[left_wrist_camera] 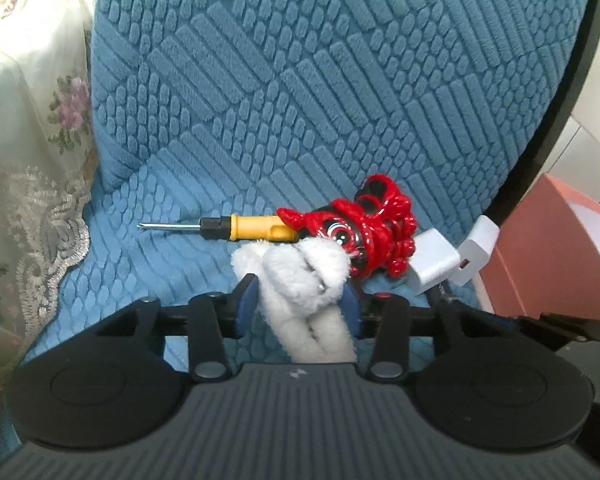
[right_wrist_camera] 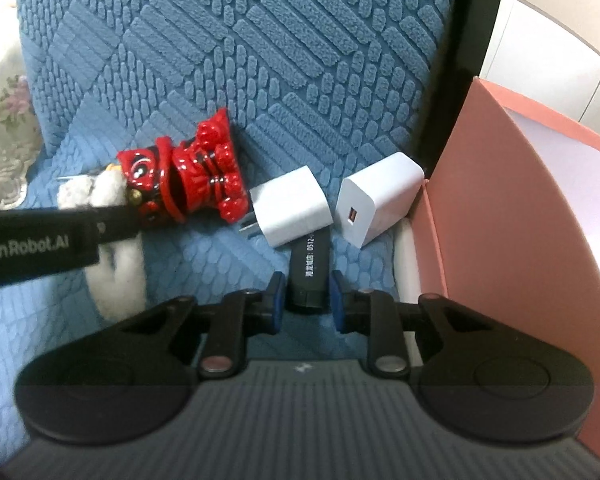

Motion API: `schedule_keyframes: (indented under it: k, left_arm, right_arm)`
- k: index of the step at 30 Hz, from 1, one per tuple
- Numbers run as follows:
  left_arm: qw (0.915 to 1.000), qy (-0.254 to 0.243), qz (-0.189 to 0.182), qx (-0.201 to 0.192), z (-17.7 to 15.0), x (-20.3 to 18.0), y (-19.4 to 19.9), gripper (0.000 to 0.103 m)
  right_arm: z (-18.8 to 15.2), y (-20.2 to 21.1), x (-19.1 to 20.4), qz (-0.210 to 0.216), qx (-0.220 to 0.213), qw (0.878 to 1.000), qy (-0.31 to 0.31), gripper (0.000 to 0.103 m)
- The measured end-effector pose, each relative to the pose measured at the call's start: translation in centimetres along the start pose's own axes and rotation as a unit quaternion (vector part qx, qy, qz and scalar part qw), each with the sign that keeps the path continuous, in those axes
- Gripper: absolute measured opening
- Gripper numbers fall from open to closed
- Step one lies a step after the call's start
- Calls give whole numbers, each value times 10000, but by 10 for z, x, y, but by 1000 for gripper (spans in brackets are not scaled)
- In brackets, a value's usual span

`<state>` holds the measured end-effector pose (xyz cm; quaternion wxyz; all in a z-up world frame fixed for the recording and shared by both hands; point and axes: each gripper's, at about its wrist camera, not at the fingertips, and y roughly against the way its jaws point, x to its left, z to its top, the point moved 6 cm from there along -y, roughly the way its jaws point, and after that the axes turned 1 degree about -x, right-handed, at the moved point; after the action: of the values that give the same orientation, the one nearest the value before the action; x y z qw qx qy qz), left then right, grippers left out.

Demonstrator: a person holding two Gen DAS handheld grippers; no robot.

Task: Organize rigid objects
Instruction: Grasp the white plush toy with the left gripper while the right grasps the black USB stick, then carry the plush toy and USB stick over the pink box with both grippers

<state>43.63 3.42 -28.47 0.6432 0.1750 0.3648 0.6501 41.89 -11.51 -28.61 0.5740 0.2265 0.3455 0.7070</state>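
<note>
My left gripper is shut on a white fluffy toy, which fills the gap between its blue pads. Just beyond it lie a red lion figurine and a yellow-handled screwdriver on the blue cushion. My right gripper is shut on the near end of a black stick with white print. The stick's far end runs under a white plug charger. A second white charger stands to the right of it. The lion is at the left.
A pink open box stands at the right, against the cushion's edge, also in the left wrist view. A lace floral cloth hangs at the left. The chair's black frame rises behind the chargers.
</note>
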Motion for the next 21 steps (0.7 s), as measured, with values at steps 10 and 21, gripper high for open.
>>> schedule_keyframes:
  k: [10,21]
  left_arm:
    - [9993,320,-45,201,-28,2,53,41]
    - [9972,424,-53,610,-75,-11,115,41]
  right_arm:
    - [-23,45,8,303,299,9990,125,26]
    - [-83,115,24,637,574,9955,411,26]
